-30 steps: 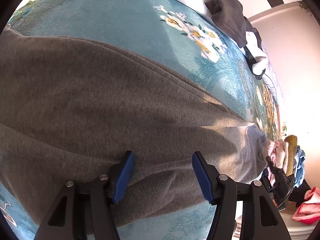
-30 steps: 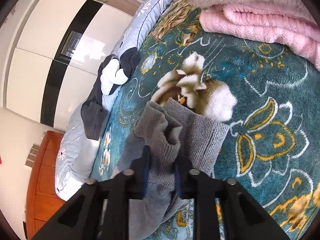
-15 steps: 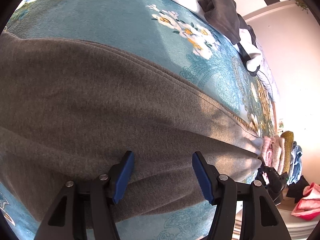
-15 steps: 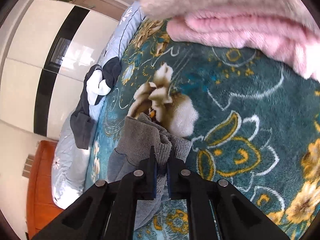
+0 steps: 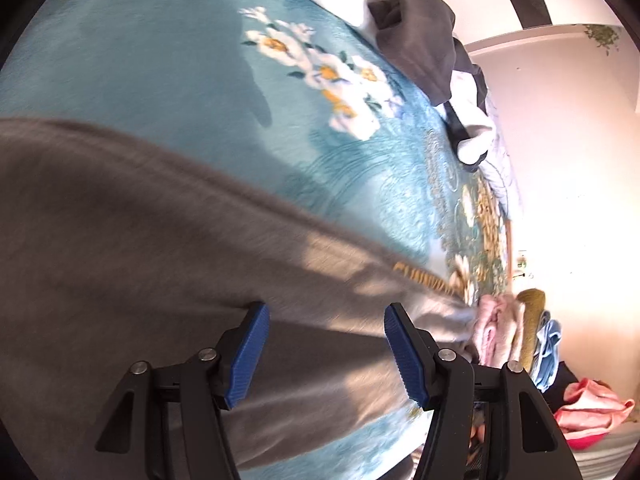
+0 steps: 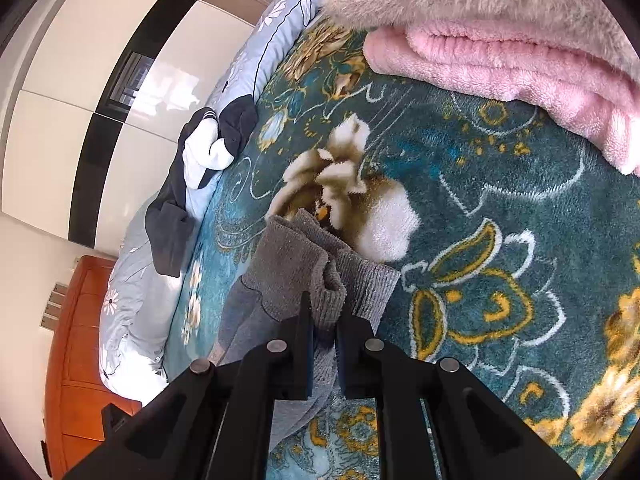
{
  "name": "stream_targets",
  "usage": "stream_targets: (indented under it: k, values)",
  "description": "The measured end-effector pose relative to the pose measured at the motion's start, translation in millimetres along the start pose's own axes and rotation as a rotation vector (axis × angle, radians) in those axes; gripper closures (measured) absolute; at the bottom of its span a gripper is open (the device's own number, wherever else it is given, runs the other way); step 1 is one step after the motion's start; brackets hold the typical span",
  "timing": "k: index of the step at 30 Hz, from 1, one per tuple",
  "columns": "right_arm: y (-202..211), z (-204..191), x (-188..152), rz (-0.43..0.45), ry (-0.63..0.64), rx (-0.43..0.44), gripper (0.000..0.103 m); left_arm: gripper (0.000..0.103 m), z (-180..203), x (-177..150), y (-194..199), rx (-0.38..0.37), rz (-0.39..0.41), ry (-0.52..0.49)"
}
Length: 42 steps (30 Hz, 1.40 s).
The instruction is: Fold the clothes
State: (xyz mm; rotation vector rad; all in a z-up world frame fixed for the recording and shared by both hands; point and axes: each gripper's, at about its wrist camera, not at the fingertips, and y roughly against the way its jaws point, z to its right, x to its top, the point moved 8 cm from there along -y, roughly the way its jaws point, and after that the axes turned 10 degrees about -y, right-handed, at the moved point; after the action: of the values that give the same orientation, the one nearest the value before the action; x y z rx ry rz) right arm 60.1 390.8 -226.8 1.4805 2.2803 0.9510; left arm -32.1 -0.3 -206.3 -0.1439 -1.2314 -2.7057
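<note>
Grey garment (image 5: 160, 264) runs off left wrist view's left and bottom edges, so full shape can't be told; motion blur smears its top edge. In right wrist view its ribbed cuff (image 6: 304, 268) goes between the right gripper's (image 6: 325, 344) pads, pinch point hidden. Pink folded blanket (image 6: 500, 64) cut off by top and right edge. Folded stack (image 5: 516, 332) in left view too small & overexposed to sort items.

The grey garment (image 5: 168, 248) is soft matt knit cloth with a ribbed cuff (image 6: 366, 280), lying on a plush, fuzzy floral blanket (image 6: 500, 208). The folded pink towel (image 6: 520, 72) looks fleecy. The wardrobe (image 6: 100, 92) is glossy, the wooden cabinet (image 6: 76, 340) smooth.
</note>
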Motion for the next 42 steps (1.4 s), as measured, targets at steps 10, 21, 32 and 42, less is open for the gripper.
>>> stream_targets:
  k: [10, 21, 32, 42]
  values:
    - [7.8, 11.6, 0.4, 0.005, -0.026, -0.01, 0.075, 0.039, 4.6, 36.0, -33.9, 0.011, 0.023, -0.002]
    - [1.6, 25.9, 3.7, 0.005, -0.117, 0.049, 0.067, 0.039, -18.0, 12.6, 5.2, -0.088, 0.046, 0.099]
    - [10.3, -7.1, 2.0, 0.044, -0.068, 0.082, 0.086, 0.039, -16.5, -50.2, 7.6, -0.094, -0.055, 0.024]
    - [39.2, -97.1, -21.0, 0.071, 0.158, 0.125, 0.087, 0.039, -14.6, -54.2, 19.0, -0.128, -0.015, 0.025]
